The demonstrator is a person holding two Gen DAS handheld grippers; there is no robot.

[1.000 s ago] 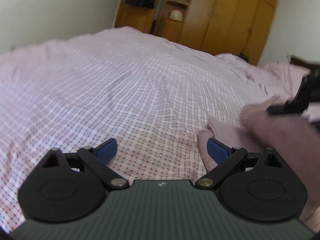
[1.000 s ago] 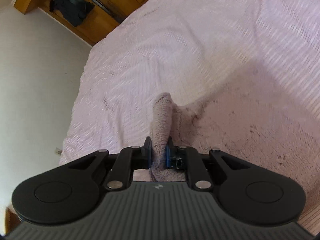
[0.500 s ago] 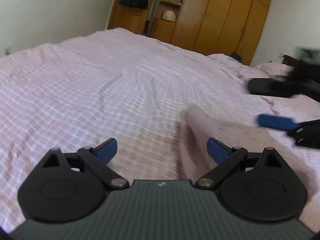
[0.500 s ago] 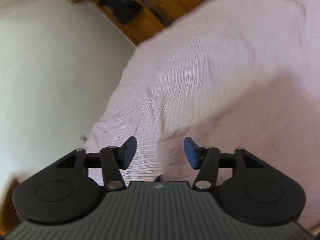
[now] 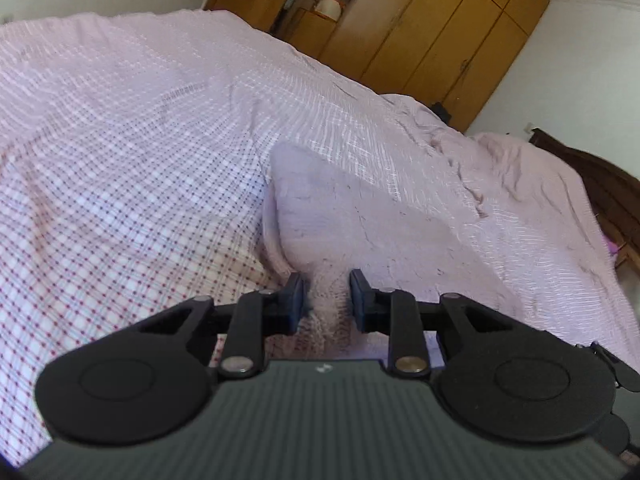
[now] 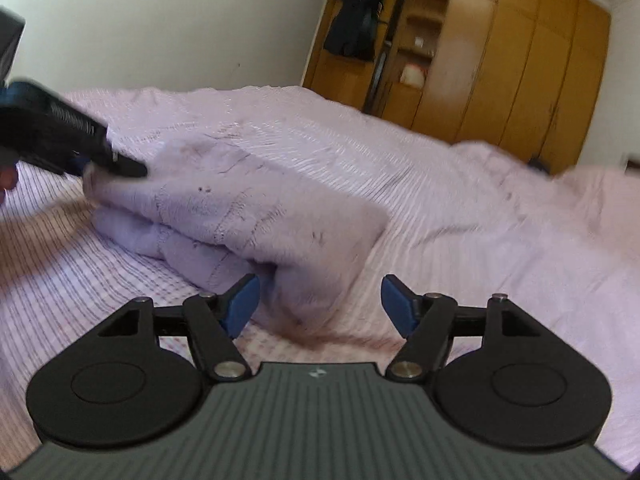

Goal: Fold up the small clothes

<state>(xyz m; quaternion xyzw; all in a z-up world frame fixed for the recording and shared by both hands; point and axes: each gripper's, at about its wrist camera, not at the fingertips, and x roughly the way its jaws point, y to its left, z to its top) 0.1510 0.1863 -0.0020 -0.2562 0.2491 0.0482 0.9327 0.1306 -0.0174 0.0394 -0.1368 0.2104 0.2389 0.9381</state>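
Pink fleece garment lies on the checked bedspread, doubled over itself; two layers show at its edge nearest the right gripper.

Change: a second ago the right gripper was clamped on a bunched fold of the garment while the left gripper hung open beside it. Half a second ago both were open. Now the roles are swapped. Judgement: one fold is laid down and let go, and the left side is taking a new hold for the next fold or a straightening tug.

Left gripper: jaws nearly closed, pinching a ridge of the garment's near edge between the blue pads. The right wrist view confirms it, showing the left gripper at the garment's far-left corner with cloth bunched at its tip.

Right gripper: jaws wide apart, holding nothing. It hovers just in front of the garment's folded corner; the left pad sits near the cloth, contact unclear.

Beyond the garment: rumpled bedding, then a wooden wardrobe.
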